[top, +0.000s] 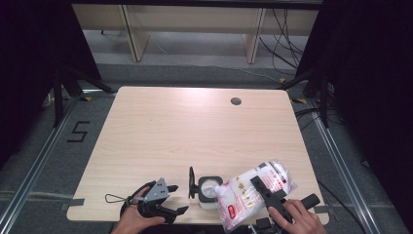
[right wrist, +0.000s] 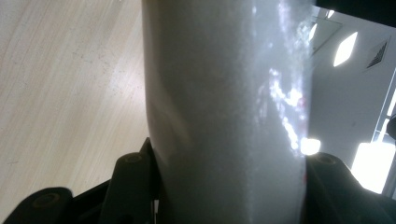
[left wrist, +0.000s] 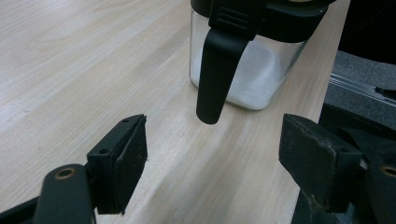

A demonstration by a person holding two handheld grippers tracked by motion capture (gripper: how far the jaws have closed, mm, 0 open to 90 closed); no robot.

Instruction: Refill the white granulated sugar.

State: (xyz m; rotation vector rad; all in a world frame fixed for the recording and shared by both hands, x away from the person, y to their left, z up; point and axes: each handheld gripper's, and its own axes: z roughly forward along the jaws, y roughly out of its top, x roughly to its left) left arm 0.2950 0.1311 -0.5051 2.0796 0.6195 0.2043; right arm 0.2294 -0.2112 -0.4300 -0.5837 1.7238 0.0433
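Your right gripper (top: 267, 191) clamps the clear plastic bag of white powder (top: 253, 192), tilted over the open, partly filled square jar (top: 210, 191); pouring seems underway. Your left gripper (top: 176, 199) waits with jaws apart.

The high view looks forward and down over the whole tabletop (top: 195, 126). The left gripper view sits low and close, facing the clear canister (left wrist: 243, 70), which the high view shows at 6 o'clock. The right gripper view presses against the white bag (right wrist: 224, 112).

Container (top: 210, 191): lower centre of frame, on the table (top: 195, 126) near its front edge. Bag (top: 253, 192): just right of it, tilted over it. Left gripper (top: 178, 199): left of container.
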